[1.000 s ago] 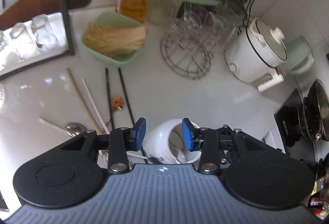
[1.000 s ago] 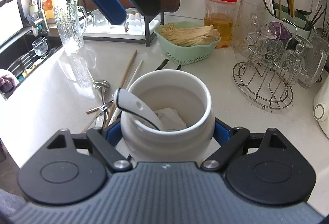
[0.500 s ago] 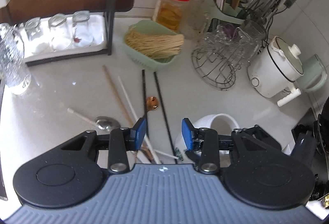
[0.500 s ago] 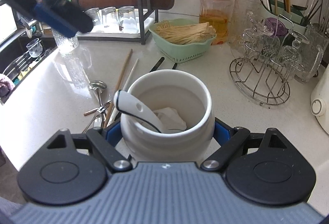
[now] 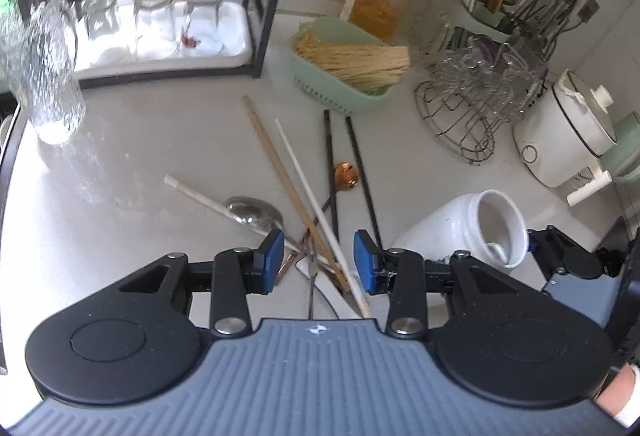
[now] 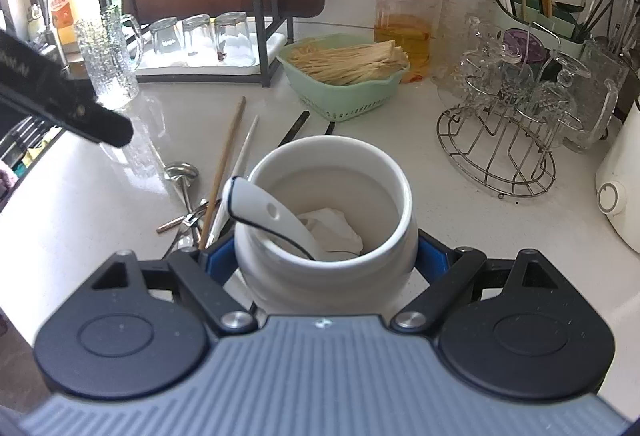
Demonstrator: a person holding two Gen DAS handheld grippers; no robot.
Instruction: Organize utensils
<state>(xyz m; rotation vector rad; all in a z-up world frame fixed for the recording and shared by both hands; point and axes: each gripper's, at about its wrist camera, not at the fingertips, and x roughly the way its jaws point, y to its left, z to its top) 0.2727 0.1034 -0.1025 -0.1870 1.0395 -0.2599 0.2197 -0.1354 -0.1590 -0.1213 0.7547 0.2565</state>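
Blue pads of the right gripper clamped the white jar; the left gripper hung partly open, empty, above scattered chopsticks.

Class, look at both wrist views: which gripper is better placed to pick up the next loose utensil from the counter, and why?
Left. The left gripper hangs open directly above the heap of chopsticks and spoons on the white counter, while the right gripper is shut on the white ceramic jar.
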